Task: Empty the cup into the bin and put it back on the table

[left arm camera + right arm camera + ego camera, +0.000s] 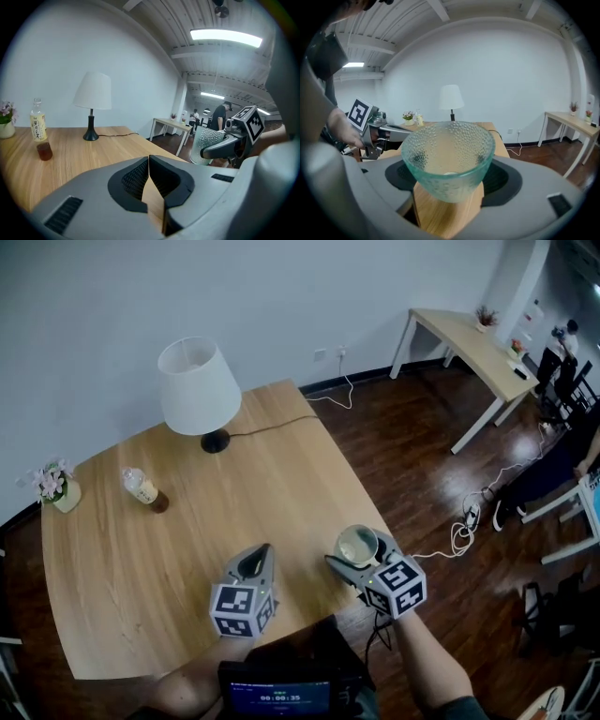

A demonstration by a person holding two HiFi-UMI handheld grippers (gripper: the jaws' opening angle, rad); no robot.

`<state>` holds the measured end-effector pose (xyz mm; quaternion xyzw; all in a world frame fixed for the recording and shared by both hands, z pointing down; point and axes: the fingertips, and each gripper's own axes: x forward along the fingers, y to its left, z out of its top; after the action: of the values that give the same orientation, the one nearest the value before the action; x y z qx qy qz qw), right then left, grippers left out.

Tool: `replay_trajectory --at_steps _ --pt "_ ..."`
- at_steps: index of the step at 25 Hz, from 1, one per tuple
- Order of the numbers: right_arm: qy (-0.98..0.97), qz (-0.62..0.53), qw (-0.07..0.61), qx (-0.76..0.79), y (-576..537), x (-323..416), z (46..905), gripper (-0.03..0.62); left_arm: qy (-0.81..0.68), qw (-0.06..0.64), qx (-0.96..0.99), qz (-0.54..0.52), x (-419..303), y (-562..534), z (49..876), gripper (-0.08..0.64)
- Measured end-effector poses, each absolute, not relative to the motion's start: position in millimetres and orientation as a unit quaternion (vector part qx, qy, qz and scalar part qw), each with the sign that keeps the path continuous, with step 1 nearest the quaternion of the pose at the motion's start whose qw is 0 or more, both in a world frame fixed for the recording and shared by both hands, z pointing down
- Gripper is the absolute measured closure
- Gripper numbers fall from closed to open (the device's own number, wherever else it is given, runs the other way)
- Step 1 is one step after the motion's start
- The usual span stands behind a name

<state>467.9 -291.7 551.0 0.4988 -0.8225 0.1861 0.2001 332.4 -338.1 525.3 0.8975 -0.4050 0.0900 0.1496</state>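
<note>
R tool [361, 557] nose-down, upright cup [447, 154] in grip

Left gripper [149, 163] jaws together, empty, above wooden table [89, 152]. Lamp [92, 101], bottle [37, 120] beyond. Right gripper [218, 149] seemingly clamps cup [206, 137].

table [187, 549] holds lamp [197, 388], bottle [139, 484], flowers [52, 482] (in pot).

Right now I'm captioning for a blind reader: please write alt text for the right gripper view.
A dimpled, pale green glass cup sits clamped upright in the right hand-held gripper, wooden table beneath. Behind it stand a white table lamp and white wall; the left hand-held gripper shows at left.
</note>
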Motion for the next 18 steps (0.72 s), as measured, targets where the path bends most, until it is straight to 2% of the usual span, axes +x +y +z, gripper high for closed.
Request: replay_trajectory --at_steps 11,18 --pt "-0.837 0.184 0.228 0.462 -342.6 482.0 611.0 0.206 -0.458 0.172 0.861 0.142 366.0 -359.4 566.9 0.558" --pt "-0.842 0.178 0.223 0.458 -376.0 486.1 643.9 0.206 -0.491 0.178 0.835 0.171 375.7 -382.1 593.9 0.558"
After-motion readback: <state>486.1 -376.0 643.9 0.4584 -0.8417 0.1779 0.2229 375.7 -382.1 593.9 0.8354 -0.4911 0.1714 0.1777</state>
